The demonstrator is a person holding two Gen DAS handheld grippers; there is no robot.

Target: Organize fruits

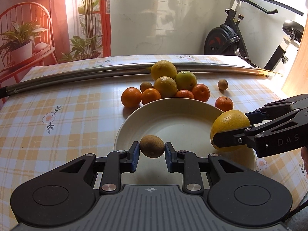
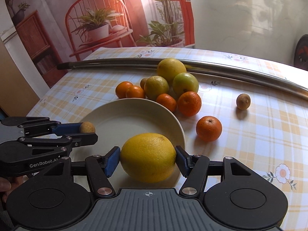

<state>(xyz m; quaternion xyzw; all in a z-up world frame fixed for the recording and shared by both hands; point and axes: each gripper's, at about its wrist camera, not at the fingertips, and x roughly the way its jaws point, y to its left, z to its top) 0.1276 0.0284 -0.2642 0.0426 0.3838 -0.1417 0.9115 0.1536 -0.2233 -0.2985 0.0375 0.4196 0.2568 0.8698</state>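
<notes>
Home dining corner: plaid tablecloth (image 1: 57,104), exercise bike (image 1: 227,36), fruit w/ plate (image 1: 173,119).

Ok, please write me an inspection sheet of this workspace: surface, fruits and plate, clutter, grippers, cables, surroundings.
Surface: table under a yellow plaid cloth with flower prints.
Job's things: white plate bare inside; a pile of yellow-green citrus and tangerines behind it; one tangerine and one small brown fruit lie apart.
Clutter: long metal pole across the far side of the table.
Grippers: left gripper shut on a brown fruit above the plate's near rim; right gripper shut on a large yellow citrus.
Cables: nothing seen.
Surroundings: printed backdrop with chair and plants, exercise bike, white wall.
</notes>
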